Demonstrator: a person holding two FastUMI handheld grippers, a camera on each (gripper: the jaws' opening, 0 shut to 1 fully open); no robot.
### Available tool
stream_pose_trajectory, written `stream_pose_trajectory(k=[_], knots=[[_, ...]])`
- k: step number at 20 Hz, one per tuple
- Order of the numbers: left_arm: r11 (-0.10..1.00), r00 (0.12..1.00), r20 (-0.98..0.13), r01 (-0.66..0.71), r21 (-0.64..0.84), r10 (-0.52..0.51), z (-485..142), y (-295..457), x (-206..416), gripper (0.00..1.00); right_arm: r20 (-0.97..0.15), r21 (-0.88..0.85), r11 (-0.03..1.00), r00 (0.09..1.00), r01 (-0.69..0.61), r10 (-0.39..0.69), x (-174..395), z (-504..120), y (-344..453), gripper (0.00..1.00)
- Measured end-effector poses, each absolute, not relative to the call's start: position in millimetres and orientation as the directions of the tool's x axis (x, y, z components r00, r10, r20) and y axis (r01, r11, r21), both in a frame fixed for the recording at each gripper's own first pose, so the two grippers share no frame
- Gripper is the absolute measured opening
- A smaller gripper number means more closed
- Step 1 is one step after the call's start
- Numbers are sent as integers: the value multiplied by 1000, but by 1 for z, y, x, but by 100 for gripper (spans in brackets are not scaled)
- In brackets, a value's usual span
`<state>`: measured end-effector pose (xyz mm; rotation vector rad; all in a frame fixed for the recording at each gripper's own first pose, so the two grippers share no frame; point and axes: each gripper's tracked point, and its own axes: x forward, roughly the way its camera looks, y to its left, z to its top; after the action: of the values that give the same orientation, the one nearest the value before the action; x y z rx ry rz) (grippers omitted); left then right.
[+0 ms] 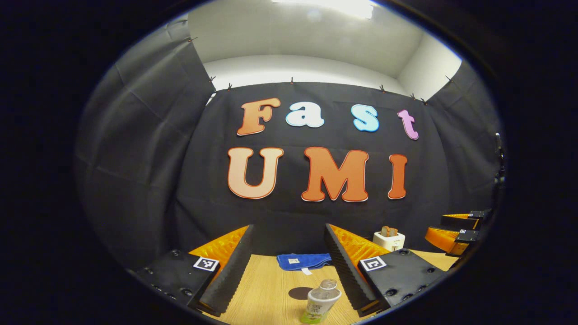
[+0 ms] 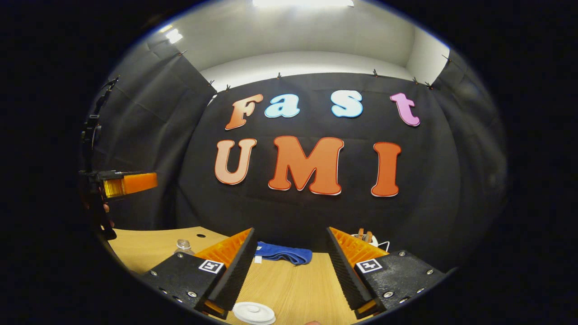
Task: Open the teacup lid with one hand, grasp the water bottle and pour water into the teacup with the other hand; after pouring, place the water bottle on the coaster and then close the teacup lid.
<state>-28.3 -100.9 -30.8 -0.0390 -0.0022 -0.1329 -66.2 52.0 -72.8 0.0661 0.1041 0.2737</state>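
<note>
- Left gripper view: my left claw (image 1: 289, 266) hangs wide open and empty above the tabletop (image 1: 266, 289). The water bottle (image 1: 321, 303) stands just ahead of it, low between the fingers and nearer the right-hand one, apparently with no cap on.
- Past the bottle, a dark round coaster (image 1: 300, 293) lies on the wood; beyond that, a blue cloth (image 1: 303, 261). A small white toaster (image 1: 389, 239) sits off past the right finger.
- In the right gripper view, my right claw (image 2: 289, 266) is also spread open, holding nothing. The white teacup lid (image 2: 254, 312) lies right below it, close to its left finger. I cannot see the cup under it.
- Risks, as I judge them: the bottle sits off-centre in the left claw, so closing from here could knock it sideways and spill if it is indeed uncapped.
- The lid is flat and low; a shallow pinch from the right claw may slip off it or drag the cup.
- The other claw (image 1: 456, 234) hovers close by, so crossing paths could cause a collision.
</note>
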Motion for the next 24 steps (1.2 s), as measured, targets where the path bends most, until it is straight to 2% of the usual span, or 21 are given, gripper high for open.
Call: stream_pose_trajectory(k=[3, 8, 10, 12, 15, 17, 19, 20, 21, 24], knots=[[992, 992, -9, 130, 3, -130, -46, -110, -37, 97, -165, 102, 948, 934, -302, 316, -76, -106, 59, 87], [989, 987, -54, 148, -30, -149, -78, -123, -53, 98, -274, 66, 933, 893, -354, 358, -92, -152, 66, 83], [990, 987, -80, 140, 26, -138, -92, -120, -54, 97, -281, 67, 914, 872, -399, 401, -97, -162, 80, 82], [988, 987, -104, 132, 77, -124, -105, -121, -56, 98, -339, 68, 904, 843, -422, 418, -104, -187, 90, 82], [983, 981, -125, 161, 87, -149, -116, -132, -63, 96, -400, 70, 881, 795, -468, 455, -111, -213, 110, 82], [982, 977, -146, 167, 89, -153, -125, -133, -65, 96, -431, 77, 877, 777, -475, 458, -114, -227, 114, 76], [981, 974, -166, 169, 92, -153, -132, -133, -65, 99, -457, 84, 871, 759, -483, 465, -120, -238, 121, 74], [981, 973, -172, 169, 92, -151, -135, -133, -66, 96, -475, 82, 872, 751, -482, 459, -121, -245, 119, 72], [982, 973, -178, 168, 90, -150, -139, -133, -67, 99, -489, 81, 873, 744, -480, 455, -121, -252, 119, 67], [983, 967, -213, 163, 84, -142, -151, -131, -67, 100, -514, 107, 870, 722, -482, 463, -124, -265, 121, 63]])
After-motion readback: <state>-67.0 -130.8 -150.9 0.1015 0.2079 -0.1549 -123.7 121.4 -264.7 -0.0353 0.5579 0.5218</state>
